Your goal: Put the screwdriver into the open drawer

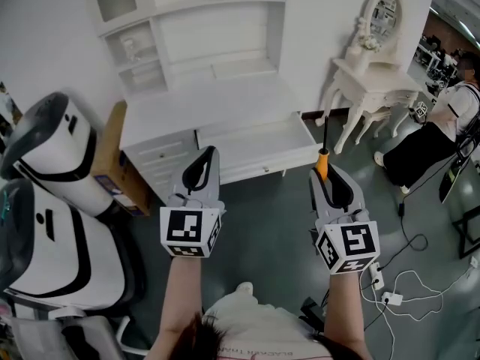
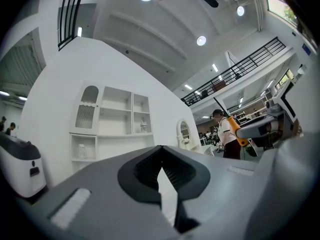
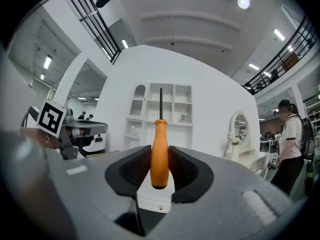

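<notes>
My right gripper (image 1: pixel 324 172) (image 3: pixel 160 165) is shut on the orange handle of a screwdriver (image 3: pixel 160 151) (image 1: pixel 323 160), whose dark shaft points up and away toward the desk. The open white drawer (image 1: pixel 259 147) juts out of the white desk (image 1: pixel 202 103) just ahead and left of that gripper. My left gripper (image 1: pixel 201 169) (image 2: pixel 161 168) hangs level before the desk's left drawers, its jaws shut with nothing between them. Both grippers are held side by side above the dark floor.
A white hutch with shelves (image 1: pixel 191 21) stands on the desk. A white vanity with an oval mirror (image 1: pixel 371 66) is at the right, and a person (image 1: pixel 442 126) stands beyond it. White and black machines (image 1: pixel 52 201) crowd the left. Cables (image 1: pixel 405 291) lie on the floor at right.
</notes>
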A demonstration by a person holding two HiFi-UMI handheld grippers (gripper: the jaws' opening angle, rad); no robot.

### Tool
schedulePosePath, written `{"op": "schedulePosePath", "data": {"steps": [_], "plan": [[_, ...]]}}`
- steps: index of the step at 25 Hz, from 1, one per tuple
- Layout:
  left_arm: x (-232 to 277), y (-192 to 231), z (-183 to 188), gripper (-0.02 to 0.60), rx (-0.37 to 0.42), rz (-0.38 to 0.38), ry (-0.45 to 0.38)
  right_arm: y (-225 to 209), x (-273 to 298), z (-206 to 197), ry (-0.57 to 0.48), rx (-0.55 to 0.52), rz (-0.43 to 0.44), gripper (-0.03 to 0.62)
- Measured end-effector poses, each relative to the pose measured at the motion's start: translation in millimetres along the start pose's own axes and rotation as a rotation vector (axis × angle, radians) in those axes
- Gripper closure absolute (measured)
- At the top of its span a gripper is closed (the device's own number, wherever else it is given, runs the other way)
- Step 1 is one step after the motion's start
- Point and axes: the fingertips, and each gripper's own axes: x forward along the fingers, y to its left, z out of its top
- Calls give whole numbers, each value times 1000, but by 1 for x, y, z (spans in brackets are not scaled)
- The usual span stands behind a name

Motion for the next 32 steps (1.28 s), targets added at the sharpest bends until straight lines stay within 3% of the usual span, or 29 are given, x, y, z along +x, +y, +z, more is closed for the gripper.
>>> {"op": "schedulePosePath", "data": {"steps": [8,32], "plan": [[17,19,-9,569,2,-37,0,7,23,-4,6,16,-21,483],[90,67,-38,569,3,10,20,-23,121,-21,30,21,7,482]]}}
